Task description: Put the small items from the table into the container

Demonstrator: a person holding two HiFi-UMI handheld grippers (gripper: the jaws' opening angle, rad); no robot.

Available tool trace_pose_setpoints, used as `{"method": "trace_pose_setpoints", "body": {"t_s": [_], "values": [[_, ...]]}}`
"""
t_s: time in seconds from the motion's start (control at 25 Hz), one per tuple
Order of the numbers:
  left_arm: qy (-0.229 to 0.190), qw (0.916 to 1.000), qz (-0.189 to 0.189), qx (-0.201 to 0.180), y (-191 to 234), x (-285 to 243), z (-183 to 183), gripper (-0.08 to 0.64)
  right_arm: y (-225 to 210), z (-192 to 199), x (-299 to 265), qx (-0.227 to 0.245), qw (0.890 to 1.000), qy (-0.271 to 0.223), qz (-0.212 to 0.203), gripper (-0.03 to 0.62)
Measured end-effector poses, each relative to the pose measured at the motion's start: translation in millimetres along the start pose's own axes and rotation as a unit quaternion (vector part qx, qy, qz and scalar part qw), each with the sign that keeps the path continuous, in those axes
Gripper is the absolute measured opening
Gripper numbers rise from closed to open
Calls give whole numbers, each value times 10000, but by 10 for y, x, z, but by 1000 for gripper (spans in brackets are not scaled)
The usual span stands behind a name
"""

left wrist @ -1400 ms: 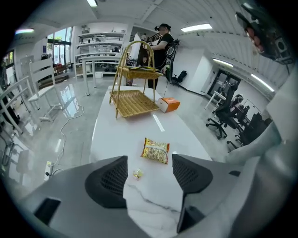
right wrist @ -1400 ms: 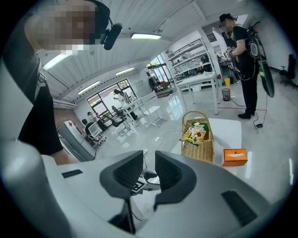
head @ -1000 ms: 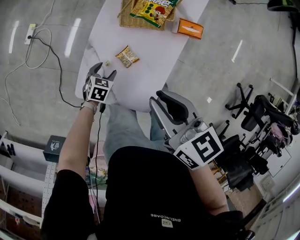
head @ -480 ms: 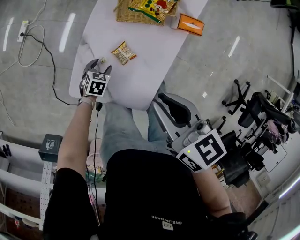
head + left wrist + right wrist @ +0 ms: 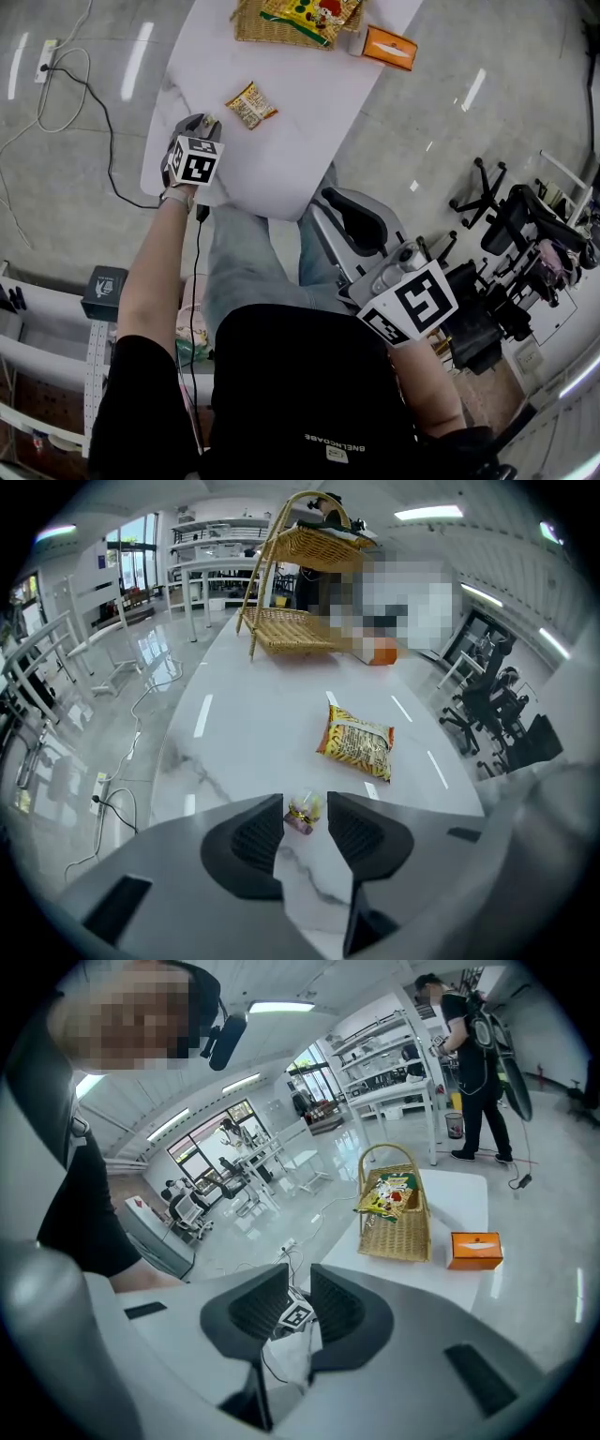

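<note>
The risk is a shallow pinch: the small wrapped candy (image 5: 301,816) lies on the counter (image 5: 253,714) right at the tips of your left tool (image 5: 305,801). The jaws are closing on either side of it, so it could squirt out or be caught by the wrapper alone and drop before the wicker basket (image 5: 291,630). The snack packet (image 5: 356,744) lies beyond it. Your right tool (image 5: 300,1288) hangs off the counter, jaws narrowly apart and empty.
</note>
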State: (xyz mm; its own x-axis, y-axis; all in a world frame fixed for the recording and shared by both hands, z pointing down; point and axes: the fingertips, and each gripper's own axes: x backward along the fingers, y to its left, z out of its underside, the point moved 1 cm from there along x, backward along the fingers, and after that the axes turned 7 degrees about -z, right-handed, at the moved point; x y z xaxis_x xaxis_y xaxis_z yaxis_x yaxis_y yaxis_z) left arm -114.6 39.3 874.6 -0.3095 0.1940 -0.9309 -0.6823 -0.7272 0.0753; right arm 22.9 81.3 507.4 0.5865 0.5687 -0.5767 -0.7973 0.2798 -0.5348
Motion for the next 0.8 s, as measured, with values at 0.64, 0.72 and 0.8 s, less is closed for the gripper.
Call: {"method": "trace_pose_setpoints", "body": {"t_s": [0.64,0.72,0.8], "values": [[-168,9998,-2,-90,-116,71,-61,132,-45,70,75,-77,9999,-102,23,77],[-240,9996,-17,-138,-138,112,-112,130,-46,66,95,-75,9999,-131,24,77],[-298,9994,-32,-188,-152,149,-161,130,-46,53,120,-65,9998,-176,27,77]]}}
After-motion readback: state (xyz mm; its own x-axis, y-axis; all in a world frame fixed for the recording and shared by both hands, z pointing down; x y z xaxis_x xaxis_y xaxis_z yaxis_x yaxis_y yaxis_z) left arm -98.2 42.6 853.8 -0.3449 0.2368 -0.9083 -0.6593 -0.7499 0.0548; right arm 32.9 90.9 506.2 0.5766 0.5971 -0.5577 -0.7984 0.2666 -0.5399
